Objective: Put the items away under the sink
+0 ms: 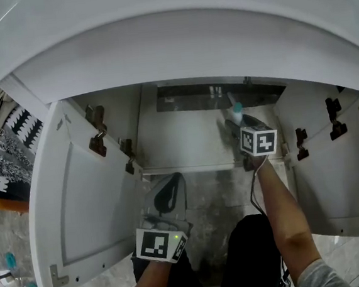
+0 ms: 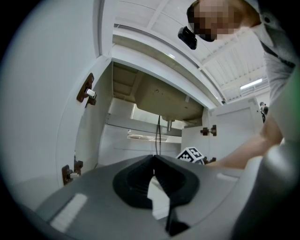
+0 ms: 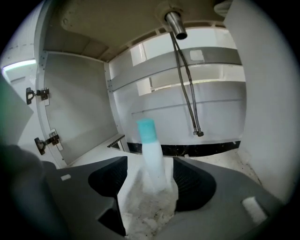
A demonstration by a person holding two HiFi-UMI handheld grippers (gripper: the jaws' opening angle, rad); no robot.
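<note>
You've got bright, even light; your gripper views bend toward dark round edges, and the bottle (image 3: 152, 159) looks blurred.

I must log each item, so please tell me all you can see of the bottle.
The bottle is slim, white and plastic-looking, with a teal cap. It stands almost upright on the cabinet floor under the sink, between the open jaws of the right gripper, which do not touch it.
</note>
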